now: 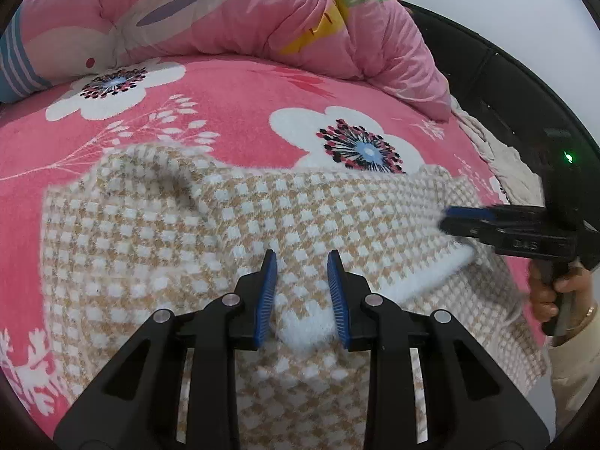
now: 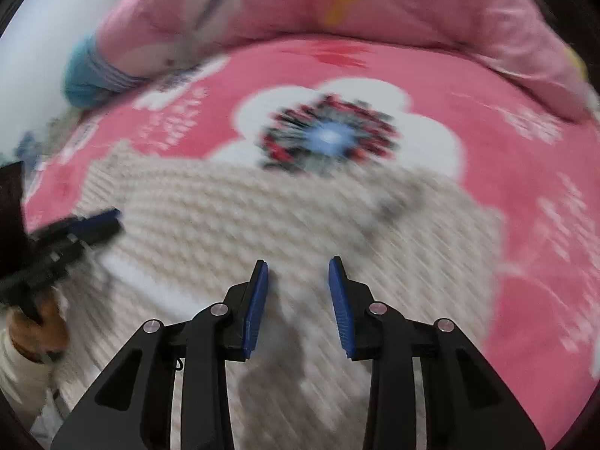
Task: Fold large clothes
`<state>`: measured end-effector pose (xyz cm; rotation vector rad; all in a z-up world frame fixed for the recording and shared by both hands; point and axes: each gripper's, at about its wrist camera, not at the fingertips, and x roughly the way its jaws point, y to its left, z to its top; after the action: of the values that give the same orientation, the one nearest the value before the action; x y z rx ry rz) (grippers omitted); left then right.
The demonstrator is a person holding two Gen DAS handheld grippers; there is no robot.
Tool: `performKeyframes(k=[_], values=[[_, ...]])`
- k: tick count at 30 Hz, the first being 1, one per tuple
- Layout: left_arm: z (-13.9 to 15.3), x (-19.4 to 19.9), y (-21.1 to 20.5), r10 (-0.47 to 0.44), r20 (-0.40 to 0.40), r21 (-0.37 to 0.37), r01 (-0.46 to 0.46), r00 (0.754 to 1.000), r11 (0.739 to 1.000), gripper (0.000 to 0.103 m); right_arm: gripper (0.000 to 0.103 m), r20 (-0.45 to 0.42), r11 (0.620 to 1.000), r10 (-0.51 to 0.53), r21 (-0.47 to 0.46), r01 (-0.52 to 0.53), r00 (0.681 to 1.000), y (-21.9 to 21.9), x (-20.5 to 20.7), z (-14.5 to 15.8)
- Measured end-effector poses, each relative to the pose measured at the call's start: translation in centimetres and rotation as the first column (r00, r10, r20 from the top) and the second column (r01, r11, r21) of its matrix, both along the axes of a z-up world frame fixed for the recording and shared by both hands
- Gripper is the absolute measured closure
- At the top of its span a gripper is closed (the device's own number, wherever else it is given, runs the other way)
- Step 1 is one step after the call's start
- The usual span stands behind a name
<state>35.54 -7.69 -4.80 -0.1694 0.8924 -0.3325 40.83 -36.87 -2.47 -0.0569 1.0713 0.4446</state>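
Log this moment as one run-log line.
stage: folding | left gripper: shut on checked sweater | right gripper: on sweater, grip unclear (blur) | surface: pink floral bedspread

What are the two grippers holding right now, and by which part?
Left gripper: jaws grip a raised fold of the beige-and-white checked knit garment. Right gripper: blurred, cannot tell if anything is held.

A fuzzy tan-and-white checked knit garment [image 1: 195, 232] lay on a plush pink flowered blanket [image 1: 232, 93]; matt black plastic gripper [image 1: 302, 292] had ribbed blue pads [image 1: 267, 296].

Garment [image 1: 225, 232] on bedspread [image 1: 232, 86], quilt [image 1: 232, 7] behind
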Motion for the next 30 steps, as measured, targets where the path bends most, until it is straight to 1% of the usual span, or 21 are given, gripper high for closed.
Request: performKeyframes(k=[2,3,6,7,9,10,11,12,13,14,15,16,19,21,22,24,25,26,27,28,30], values=[[0.2,-0.4,0.2,0.001,0.002,-0.006,-0.001,1.000,1.000,0.075,0.069,-0.008,0.999,-0.054,-0.007,0.054,0.998,-1.7,-1.4,1.2],[0.5,-0.7,0.4,0.005,0.005,-0.009,-0.005,1.000,1.000,0.075,0.069,-0.002,0.997,-0.080,-0.020,0.080,0.997,-1.8,-1.8,1.6],[1.7,-2.4,0.9,0.020,0.023,-0.023,-0.019,1.000,1.000,0.075,0.068,0.056,0.992,-0.125,0.042,0.123,0.991,-2.9,-4.9,5.0],[2.4,-3.6,1.2,0.021,0.037,-0.029,-0.020,0.999,0.999,0.075,0.066,0.071,0.990,-0.136,0.052,0.133,0.988,-3.1,-5.9,5.7],[3.3,-5.5,1.4,0.022,0.059,-0.017,-0.021,0.998,1.000,0.072,0.056,0.106,0.987,-0.141,0.094,0.131,0.984,-2.7,-8.8,7.2],[3.8,-7.0,1.5,0.024,0.066,0.006,-0.025,0.998,1.000,0.071,0.047,0.117,0.986,-0.138,0.108,0.126,0.983,-2.6,-9.8,7.4],[4.1,-7.9,1.5,0.027,0.069,0.021,-0.028,0.997,0.999,0.069,0.042,0.130,0.986,-0.134,0.118,0.118,0.982,-2.3,-11.2,7.5],[4.5,-9.5,1.6,0.030,0.072,0.042,-0.033,0.997,0.999,0.066,0.040,0.140,0.987,-0.125,0.121,0.109,0.982,-1.8,-12.5,7.5],[4.7,-10.4,1.7,0.031,0.073,0.053,-0.035,0.997,0.998,0.064,0.036,0.148,0.988,-0.108,0.123,0.090,0.983,-1.2,-14.4,7.1],[5.0,-12.2,1.7,0.035,0.079,0.067,-0.040,0.996,0.997,0.059,0.031,0.149,0.989,-0.098,0.129,0.079,0.984,-1.2,-15.8,6.9],[5.1,-13.4,1.7,0.040,0.083,0.070,-0.046,0.996,0.996,0.053,0.030,0.142,0.990,-0.083,0.127,0.065,0.986,-0.7,-17.4,6.1],[5.1,-14.8,1.6,0.052,0.086,0.074,-0.058,0.995,0.996,0.052,0.030,0.139,0.991,-0.076,0.122,0.059,0.987,-0.1,-18.3,5.4],[4.3,-17.6,0.9,0.068,0.077,0.094,-0.075,0.995,0.993,0.041,0.028,0.123,0.993,-0.066,0.105,0.053,0.990,0.9,-21.0,2.8],[3.2,-19.2,-0.3,0.082,0.060,0.133,-0.089,0.995,0.987,0.031,0.027,0.098,0.992,-0.080,0.105,0.069,0.992,1.2,-21.6,1.1],[2.6,-19.7,-0.9,0.085,0.052,0.142,-0.092,0.995,0.986,0.029,0.027,0.079,0.990,-0.095,0.111,0.086,0.992,1.1,-21.7,0.2],[1.3,-20.2,-1.8,0.096,0.032,0.162,-0.100,0.995,0.982,0.027,0.027,0.052,0.990,-0.129,0.061,0.126,0.990,1.3,-21.6,-1.8],[0.4,-20.2,-2.3,0.111,0.011,0.193,-0.110,0.994,0.975,0.027,0.023,0.044,0.990,-0.131,0.053,0.129,0.990,1.4,-21.5,-2.5],[-0.3,-20.2,-2.5,0.120,-0.003,0.210,-0.117,0.993,0.971,0.026,0.014,0.037,0.990,-0.132,0.059,0.130,0.991,1.3,-21.4,-3.0],[-1.0,-20.1,-2.8,0.137,-0.012,0.235,-0.131,0.990,0.963,0.021,0.013,0.033,0.989,-0.135,0.070,0.132,0.990,1.1,-21.4,-3.4],[-1.2,-20.2,-2.9,0.150,-0.007,0.246,-0.144,0.989,0.958,0.019,0.012,0.036,0.989,-0.135,0.074,0.132,0.990,1.1,-21.5,-3.5],[-1.4,-20.3,-2.6,0.175,-0.002,0.233,-0.170,0.985,0.958,0.015,0.007,0.036,0.990,-0.124,0.071,0.121,0.992,1.2,-21.7,-3.7]])
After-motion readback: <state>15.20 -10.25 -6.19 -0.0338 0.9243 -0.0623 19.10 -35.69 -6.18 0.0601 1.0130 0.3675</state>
